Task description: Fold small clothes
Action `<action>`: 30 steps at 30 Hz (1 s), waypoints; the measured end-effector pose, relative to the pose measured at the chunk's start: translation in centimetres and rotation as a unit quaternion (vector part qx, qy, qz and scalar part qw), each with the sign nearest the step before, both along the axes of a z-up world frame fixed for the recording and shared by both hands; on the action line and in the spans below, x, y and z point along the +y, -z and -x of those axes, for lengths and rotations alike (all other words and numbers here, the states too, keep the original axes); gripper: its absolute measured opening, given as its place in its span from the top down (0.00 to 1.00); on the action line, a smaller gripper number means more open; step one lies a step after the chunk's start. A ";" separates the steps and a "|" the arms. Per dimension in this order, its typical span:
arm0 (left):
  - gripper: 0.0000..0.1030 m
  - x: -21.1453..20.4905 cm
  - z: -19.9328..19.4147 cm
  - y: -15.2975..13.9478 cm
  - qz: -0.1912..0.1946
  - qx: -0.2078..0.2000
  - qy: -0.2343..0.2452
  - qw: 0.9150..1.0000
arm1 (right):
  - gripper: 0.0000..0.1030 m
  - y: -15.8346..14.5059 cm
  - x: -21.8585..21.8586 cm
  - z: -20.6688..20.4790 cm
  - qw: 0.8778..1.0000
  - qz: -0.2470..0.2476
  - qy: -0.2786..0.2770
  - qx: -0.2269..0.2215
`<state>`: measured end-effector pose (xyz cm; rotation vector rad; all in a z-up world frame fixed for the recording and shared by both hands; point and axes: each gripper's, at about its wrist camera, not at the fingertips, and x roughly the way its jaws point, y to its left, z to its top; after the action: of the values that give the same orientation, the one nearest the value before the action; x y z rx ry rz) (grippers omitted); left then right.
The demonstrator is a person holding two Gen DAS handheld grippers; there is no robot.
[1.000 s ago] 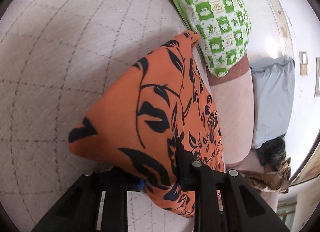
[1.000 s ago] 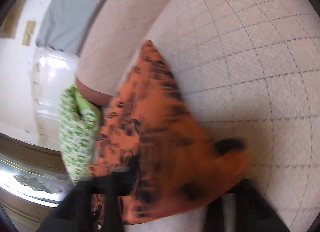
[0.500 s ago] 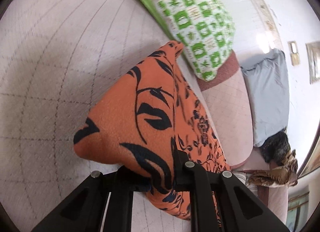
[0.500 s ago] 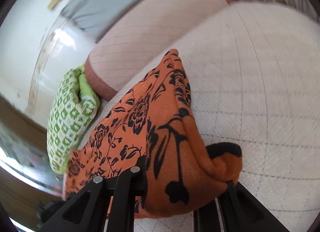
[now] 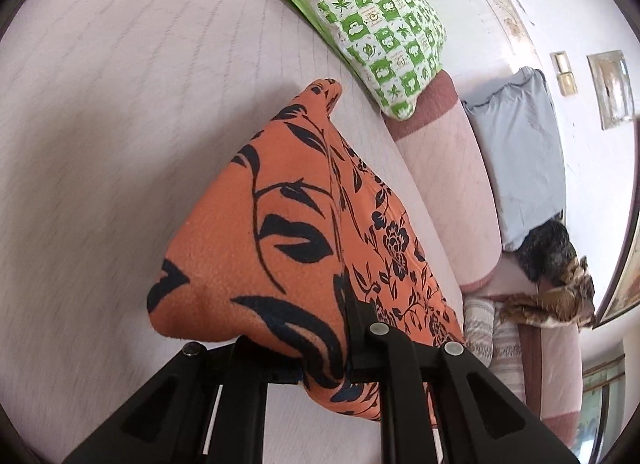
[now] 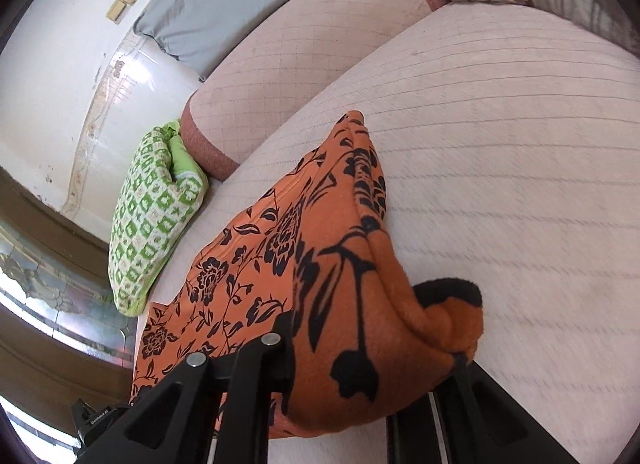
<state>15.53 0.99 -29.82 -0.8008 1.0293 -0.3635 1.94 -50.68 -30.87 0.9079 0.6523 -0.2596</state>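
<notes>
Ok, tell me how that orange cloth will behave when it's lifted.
The orange cloth is probably floppy: it sags and bunches between the left gripper and right gripper. It looks fleecy, so likely grippy rather than slick. Its loose end trails on the bed, so it may drag.

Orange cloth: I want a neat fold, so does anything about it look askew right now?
Yes. The orange cloth hangs bunched between both grippers' jaws, left and right; its edges don't line up, and one corner curls over loosely.
</notes>
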 end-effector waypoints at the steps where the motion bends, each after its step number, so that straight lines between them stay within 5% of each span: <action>1: 0.87 0.2 1.0 0.3 -0.002 0.001 0.001 1.000 | 0.86 0.1 0.2 1.4 1.000 -0.004 0.001 -0.001; 5: 0.84 0.2 1.8 1.7 -0.022 0.018 0.009 1.000 | 0.83 2.2 0.3 4.3 0.998 -0.057 0.006 0.036; 7: 0.75 0.2 0.9 3.1 -0.016 0.046 0.009 0.999 | 0.78 4.1 -0.2 4.2 0.992 -0.100 0.011 0.072; 10: 0.71 0.8 0.8 4.0 0.019 0.053 0.000 0.998 | 0.73 4.4 -0.6 4.8 0.989 -0.132 0.022 0.068; 21: 0.75 0.1 1.6 1.6 -0.042 -0.016 0.027 0.999 | 0.66 2.5 -1.7 10.7 0.988 -0.091 0.101 0.068; 26: 0.74 -0.2 1.1 2.0 -0.049 -0.006 0.029 0.998 | 0.66 -0.7 -1.2 11.6 0.985 0.014 0.163 0.052; 30: 0.65 0.0 0.6 2.9 -0.021 0.013 0.014 1.000 | 0.66 -2.6 0.9 9.5 0.989 0.069 0.131 0.007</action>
<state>14.89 0.98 -32.73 -0.7566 1.0710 -0.3557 -7.60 -49.82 -28.27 0.8591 0.5199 -0.5400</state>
